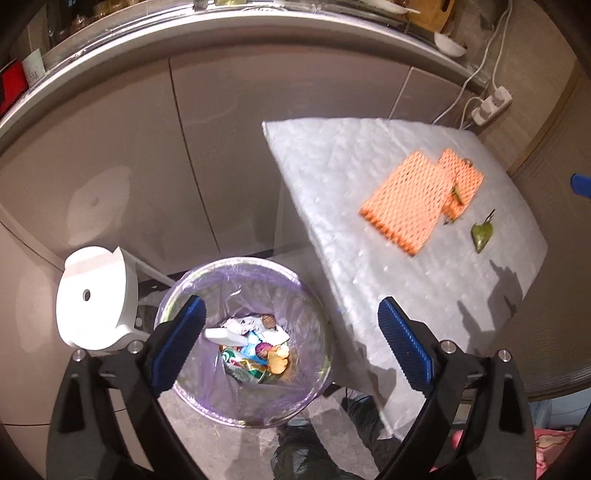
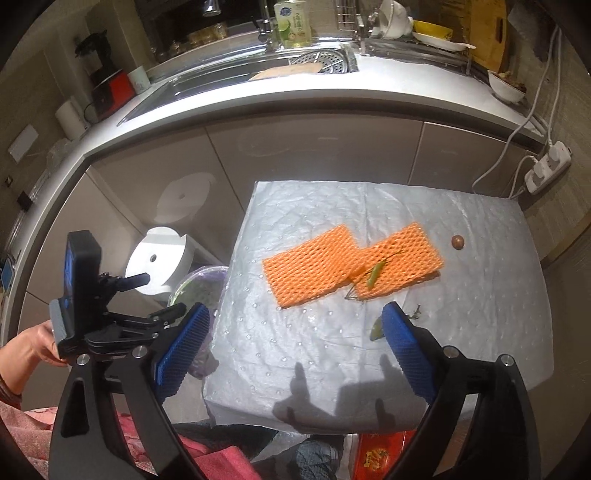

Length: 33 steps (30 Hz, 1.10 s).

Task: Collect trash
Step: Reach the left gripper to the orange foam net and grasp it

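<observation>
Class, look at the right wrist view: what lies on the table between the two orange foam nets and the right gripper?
In the right wrist view, only bare white table cover lies between the orange foam nets and the right gripper; a green leaf scrap sits beside its right finger.

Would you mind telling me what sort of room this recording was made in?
Most likely a home kitchen: a steel sink set into the countertop, a bottle of dish soap behind it, and a dish rack with bowls alongside.

The bin [image 1: 245, 341] mouth lies open at lower centre, a white stool [image 1: 98, 299] just left of it. Two orange foam nets [image 2: 351, 264] occupy mid-table [image 2: 480, 295]; its lower edge stays bare.
</observation>
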Each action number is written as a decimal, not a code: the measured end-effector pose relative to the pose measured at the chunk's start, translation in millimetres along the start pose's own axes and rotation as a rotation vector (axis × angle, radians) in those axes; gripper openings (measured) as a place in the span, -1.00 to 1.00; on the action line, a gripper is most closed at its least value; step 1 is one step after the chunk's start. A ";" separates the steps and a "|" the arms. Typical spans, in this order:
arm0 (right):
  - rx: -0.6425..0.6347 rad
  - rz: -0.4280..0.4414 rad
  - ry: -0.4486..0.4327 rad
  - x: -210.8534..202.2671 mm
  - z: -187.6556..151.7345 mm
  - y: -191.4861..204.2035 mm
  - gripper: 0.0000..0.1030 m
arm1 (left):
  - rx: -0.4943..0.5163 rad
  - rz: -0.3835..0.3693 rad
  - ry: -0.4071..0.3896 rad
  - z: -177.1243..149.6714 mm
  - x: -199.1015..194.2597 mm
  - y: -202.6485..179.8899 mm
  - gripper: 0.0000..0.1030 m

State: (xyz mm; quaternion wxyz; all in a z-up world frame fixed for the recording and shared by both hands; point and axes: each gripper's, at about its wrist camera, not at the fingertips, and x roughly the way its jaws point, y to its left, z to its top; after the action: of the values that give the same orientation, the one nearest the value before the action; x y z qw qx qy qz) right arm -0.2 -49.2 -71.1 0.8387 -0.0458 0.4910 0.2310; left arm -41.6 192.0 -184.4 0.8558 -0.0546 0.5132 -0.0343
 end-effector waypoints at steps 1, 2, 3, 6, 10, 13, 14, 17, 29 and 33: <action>0.012 -0.007 -0.008 -3.2 0.2 -7.5 0.83 | 0.012 -0.012 -0.015 6.4 -3.3 -6.9 0.81; 0.024 -0.014 -0.015 -6.6 0.2 -14.8 0.84 | 0.028 -0.018 -0.031 12.6 -5.2 -14.2 0.85; 0.036 -0.022 -0.024 -10.4 -0.1 -22.2 0.85 | 0.049 -0.023 -0.049 18.5 -6.0 -21.6 0.85; 0.067 -0.041 -0.039 -20.3 -1.6 -42.7 0.87 | 0.127 -0.028 -0.079 31.9 2.2 -44.9 0.85; 0.098 -0.074 -0.051 -33.8 -7.3 -67.3 0.87 | 0.220 -0.057 -0.058 49.8 28.1 -72.4 0.85; 0.121 -0.105 -0.052 -43.3 -13.2 -84.4 0.87 | 0.275 -0.075 -0.029 57.8 51.7 -89.3 0.85; 0.131 -0.116 -0.050 -46.0 -15.6 -90.3 0.87 | 0.291 -0.082 -0.020 59.6 58.6 -94.6 0.85; 0.172 -0.146 -0.048 -53.3 -24.8 -110.1 0.88 | 0.330 -0.087 0.008 63.7 79.7 -107.1 0.85; 0.293 -0.160 -0.067 -58.1 -37.4 -153.0 0.88 | 0.358 -0.059 0.132 66.4 125.0 -120.9 0.84; 0.287 -0.149 -0.071 -54.1 -33.3 -154.6 0.88 | 0.350 -0.033 0.125 66.6 127.8 -120.3 0.61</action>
State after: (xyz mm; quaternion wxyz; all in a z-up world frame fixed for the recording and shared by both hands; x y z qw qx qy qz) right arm 17.7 -215.3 -65.6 0.8682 0.0462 0.4843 0.0972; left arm 77.0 61.9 -249.5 0.8181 0.0891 0.5505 -0.1405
